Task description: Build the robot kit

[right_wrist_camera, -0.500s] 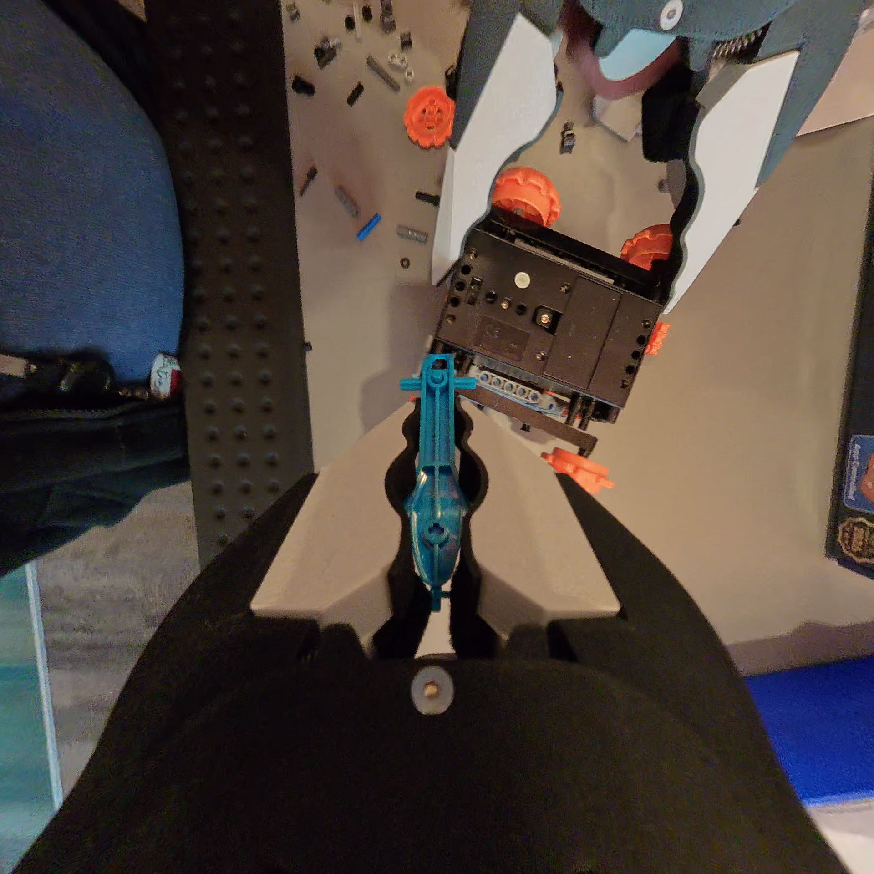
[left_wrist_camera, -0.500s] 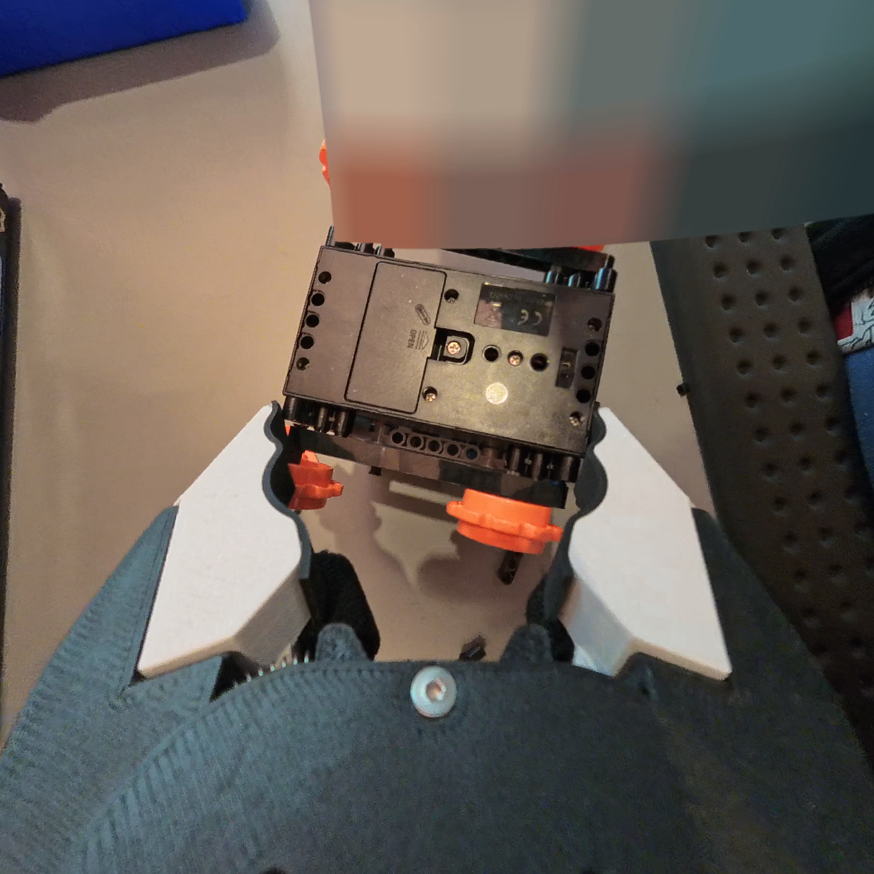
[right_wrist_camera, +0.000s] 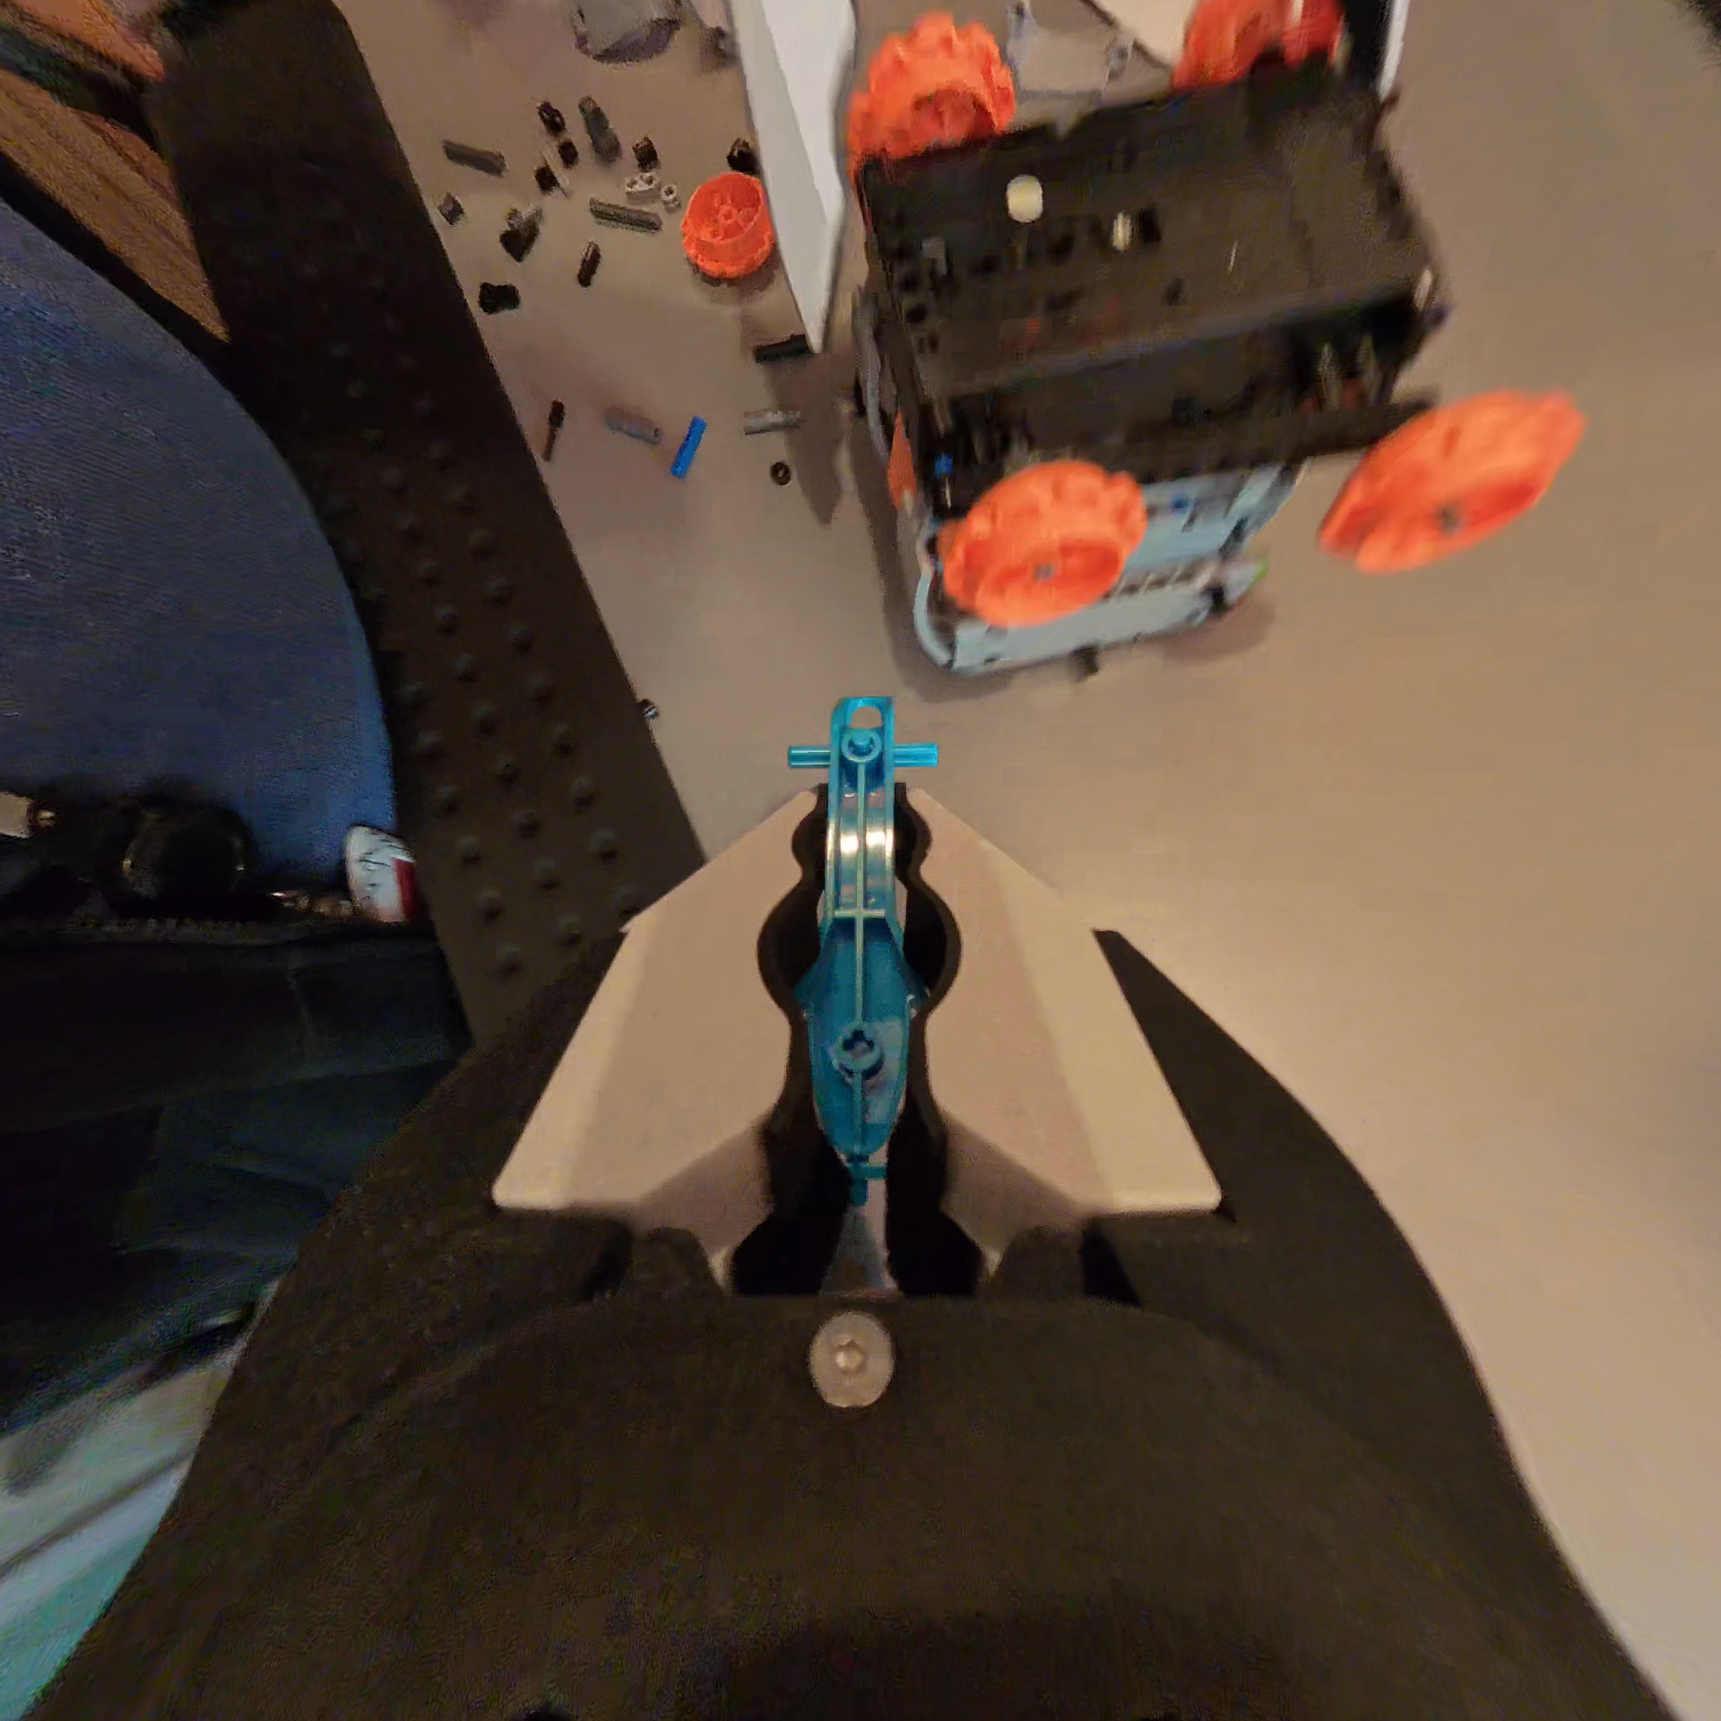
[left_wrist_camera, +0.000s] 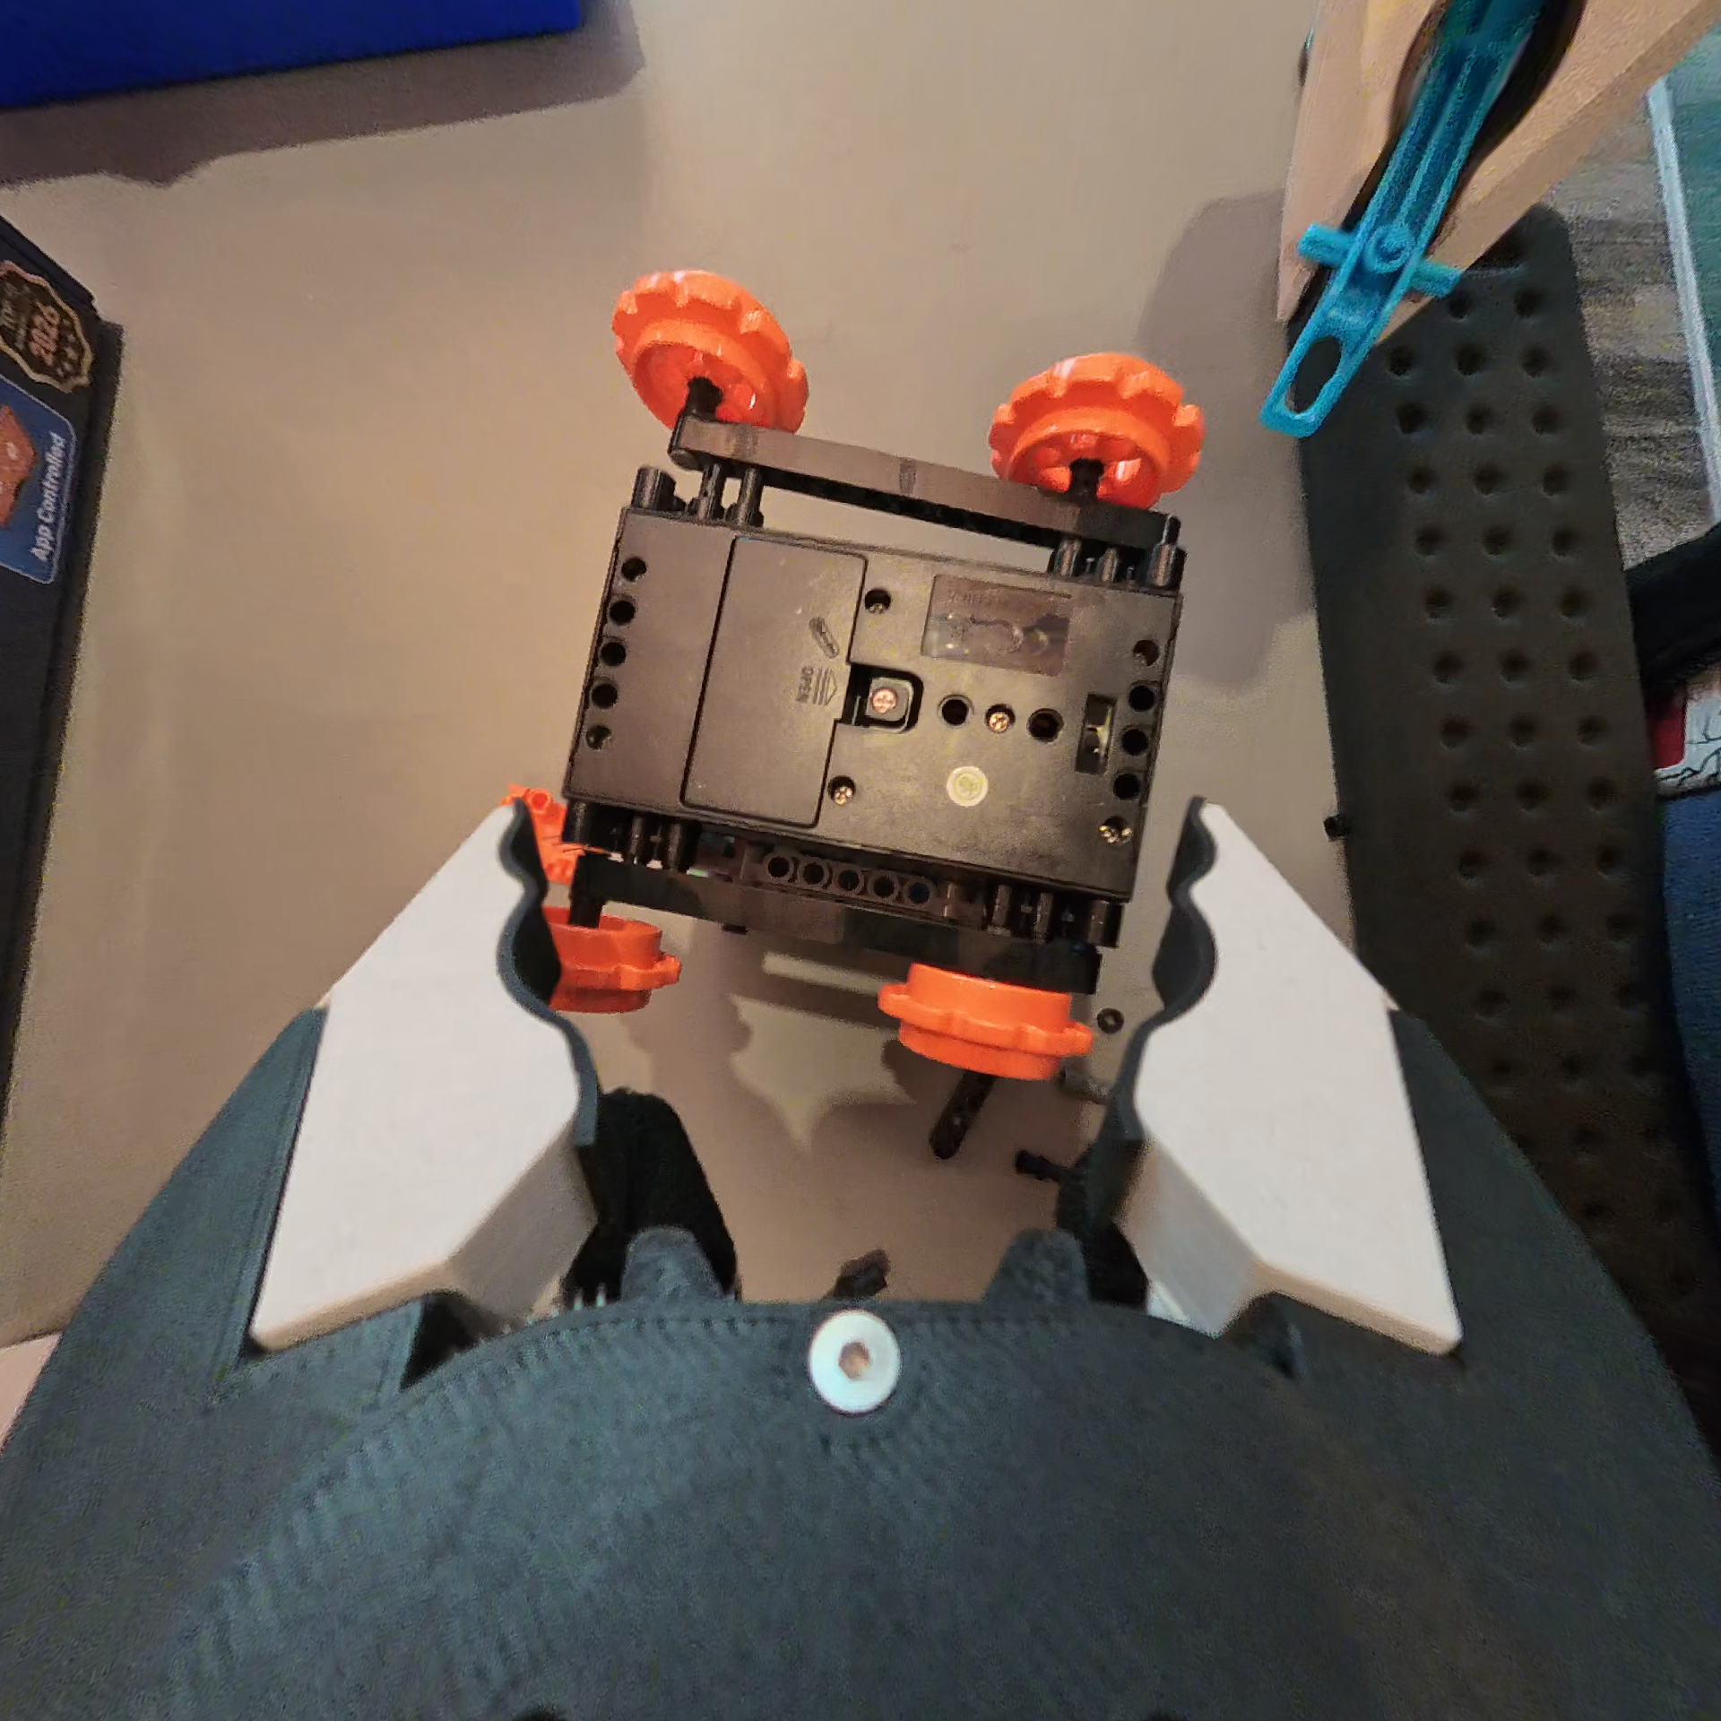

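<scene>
Broadly, my listing begins with the beige surface [left_wrist_camera: 279, 559], which carries everything else. A dark perforated strip [left_wrist_camera: 1490, 745] runs along its edge on the left wrist view's right side; a blue fabric mass [right_wrist_camera: 140, 559] lies beyond that strip in the right wrist view.

Black battery-box vehicle [left_wrist_camera: 866, 708]: turned belly-up, four orange toothed wheels [left_wrist_camera: 708, 349] on its axles, pale blue parts showing beneath it in the right wrist view. It sits at the tips of my left gripper [left_wrist_camera: 857, 931], whose white fingers [left_wrist_camera: 447, 1071] are spread wide to either side of its near end. The left-hand finger is against a near wheel; the other stands just clear of the body.

Right gripper [right_wrist_camera: 861, 810]: pressed together, pinching a teal plastic tool [right_wrist_camera: 861, 931] lengthwise, the tool's crossbar and loop end protruding past the fingertips. It hangs near the vehicle, apart from it.

Loose orange wheel [right_wrist_camera: 726, 228]: lying flat on the surface among scattered small black and grey pins [right_wrist_camera: 559, 158]; one small blue pin [right_wrist_camera: 689, 447] lies nearby.
</scene>
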`<state>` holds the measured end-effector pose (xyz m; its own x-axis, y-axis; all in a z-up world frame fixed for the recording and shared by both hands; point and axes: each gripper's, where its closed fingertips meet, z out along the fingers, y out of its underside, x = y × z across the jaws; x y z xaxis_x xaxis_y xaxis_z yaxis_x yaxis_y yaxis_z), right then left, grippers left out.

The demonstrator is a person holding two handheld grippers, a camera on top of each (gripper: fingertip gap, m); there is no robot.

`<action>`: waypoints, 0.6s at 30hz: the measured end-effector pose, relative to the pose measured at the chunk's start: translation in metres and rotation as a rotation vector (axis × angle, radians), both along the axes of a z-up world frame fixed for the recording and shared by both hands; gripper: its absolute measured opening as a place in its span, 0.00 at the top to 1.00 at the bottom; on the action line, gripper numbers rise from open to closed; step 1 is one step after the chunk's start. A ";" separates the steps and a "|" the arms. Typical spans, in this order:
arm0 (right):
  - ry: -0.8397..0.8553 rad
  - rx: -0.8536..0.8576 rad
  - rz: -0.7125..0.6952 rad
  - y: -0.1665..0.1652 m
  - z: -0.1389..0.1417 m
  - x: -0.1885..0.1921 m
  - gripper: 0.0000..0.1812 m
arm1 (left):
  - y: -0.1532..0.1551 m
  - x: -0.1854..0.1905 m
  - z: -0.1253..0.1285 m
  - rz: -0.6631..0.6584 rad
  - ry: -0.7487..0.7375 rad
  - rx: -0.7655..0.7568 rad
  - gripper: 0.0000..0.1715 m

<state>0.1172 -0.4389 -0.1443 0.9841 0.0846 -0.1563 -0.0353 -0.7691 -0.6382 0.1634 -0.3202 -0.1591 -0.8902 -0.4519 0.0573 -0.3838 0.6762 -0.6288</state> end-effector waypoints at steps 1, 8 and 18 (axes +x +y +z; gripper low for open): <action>0.061 -0.008 -0.028 -0.006 -0.009 -0.003 0.95 | 0.002 0.000 0.002 0.009 -0.005 0.005 0.21; 0.245 -0.032 -0.154 -0.011 -0.076 -0.001 0.93 | -0.002 0.009 0.012 -0.021 -0.077 0.151 0.12; 0.303 0.330 -0.361 0.028 -0.023 0.027 0.73 | -0.009 0.013 -0.017 -0.119 0.108 0.323 0.13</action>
<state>0.1442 -0.4106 -0.1674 0.8749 -0.1567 -0.4583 -0.4776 -0.4363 -0.7626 0.1760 -0.3289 -0.1764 -0.9342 -0.3559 0.0246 -0.3431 0.8774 -0.3352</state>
